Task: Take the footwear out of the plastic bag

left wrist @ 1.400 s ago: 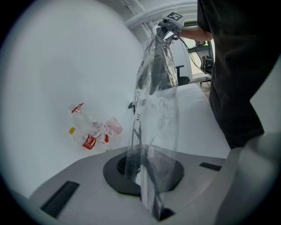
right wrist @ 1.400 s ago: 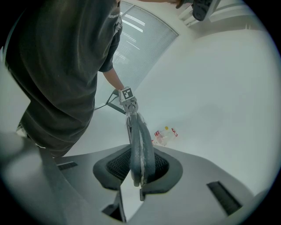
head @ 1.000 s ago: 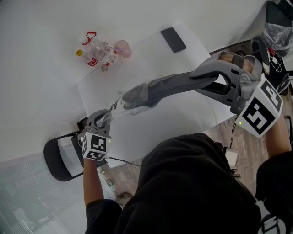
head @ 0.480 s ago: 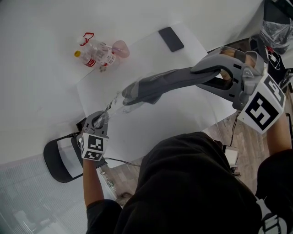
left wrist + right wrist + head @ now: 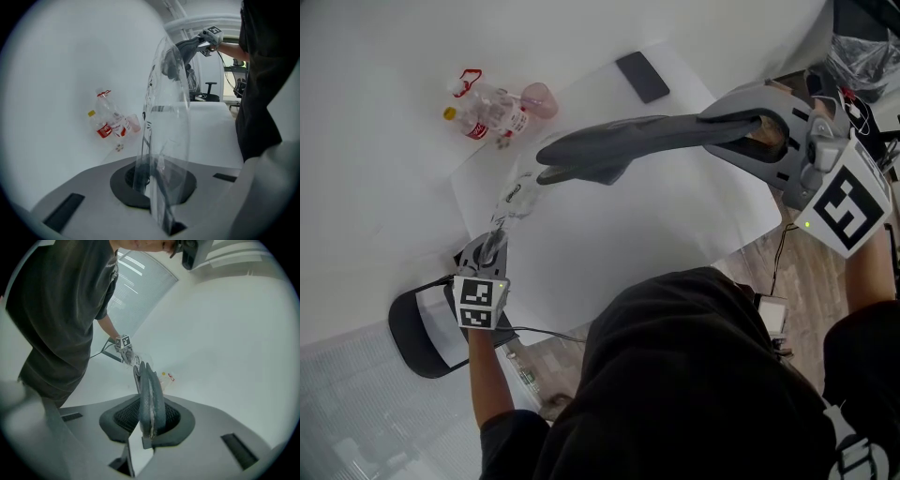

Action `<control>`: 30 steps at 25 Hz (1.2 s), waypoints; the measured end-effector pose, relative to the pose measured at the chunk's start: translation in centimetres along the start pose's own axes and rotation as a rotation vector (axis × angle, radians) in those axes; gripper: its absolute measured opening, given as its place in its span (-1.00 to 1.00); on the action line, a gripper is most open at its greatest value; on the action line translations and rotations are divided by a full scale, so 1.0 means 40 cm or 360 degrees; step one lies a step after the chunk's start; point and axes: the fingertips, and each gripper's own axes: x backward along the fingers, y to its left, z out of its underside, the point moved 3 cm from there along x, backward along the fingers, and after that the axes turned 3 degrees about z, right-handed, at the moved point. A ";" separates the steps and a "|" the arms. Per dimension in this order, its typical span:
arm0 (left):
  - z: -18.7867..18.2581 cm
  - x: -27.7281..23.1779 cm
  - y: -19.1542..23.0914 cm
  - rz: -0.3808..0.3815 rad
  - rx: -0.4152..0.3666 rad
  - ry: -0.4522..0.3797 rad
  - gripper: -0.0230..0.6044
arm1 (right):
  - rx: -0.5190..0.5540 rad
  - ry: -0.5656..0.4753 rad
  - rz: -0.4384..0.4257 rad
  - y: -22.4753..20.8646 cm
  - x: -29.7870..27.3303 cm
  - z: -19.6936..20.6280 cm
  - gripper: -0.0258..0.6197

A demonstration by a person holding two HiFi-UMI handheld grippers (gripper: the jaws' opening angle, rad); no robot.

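The grey footwear [image 5: 637, 141] hangs level above the table, and my right gripper [image 5: 748, 127] is shut on its far end. Its near tip sits in the mouth of the clear plastic bag [image 5: 517, 192]. The bag is stretched taut from that tip down to my left gripper [image 5: 490, 251], which is shut on the bag's bottom end. In the left gripper view the bag [image 5: 166, 131] rises from the jaws toward the footwear [image 5: 176, 58]. In the right gripper view the footwear [image 5: 150, 399] is pinched edge-on, pointing at the left gripper [image 5: 123, 343].
Plastic bottles [image 5: 483, 112] and a pink cup [image 5: 536, 98] lie at the back left of the white table [image 5: 656, 225]. A dark phone [image 5: 641, 76] rests at the back. A chair [image 5: 427, 323] stands below the left gripper, and cluttered bags [image 5: 862, 56] are at the far right.
The right gripper has pulled the footwear up and to the right, sliding most of it out of the bag. The left gripper drew back slightly, and the bag is now stretched thin.
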 end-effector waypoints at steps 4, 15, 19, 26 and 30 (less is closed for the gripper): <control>-0.016 0.024 0.033 -0.0108 0.0158 -0.0057 -0.85 | -0.0117 -0.0018 0.0138 -0.027 0.017 0.018 -0.68; -0.093 0.080 0.103 -0.0413 0.0533 -0.0187 -0.85 | -0.0451 -0.0099 0.0507 -0.075 0.022 0.053 -0.67; -0.099 0.072 0.087 -0.0430 0.0593 -0.0180 -0.85 | -0.0549 -0.0096 0.0704 -0.087 0.024 0.073 -0.67; -0.097 0.010 0.020 -0.0391 0.0704 -0.0174 -0.85 | -0.0851 0.0013 0.0880 -0.039 -0.022 0.162 -0.68; -0.066 -0.026 -0.041 -0.0370 0.0808 -0.0130 -0.85 | -0.0987 0.0087 0.0853 0.027 -0.054 0.204 -0.68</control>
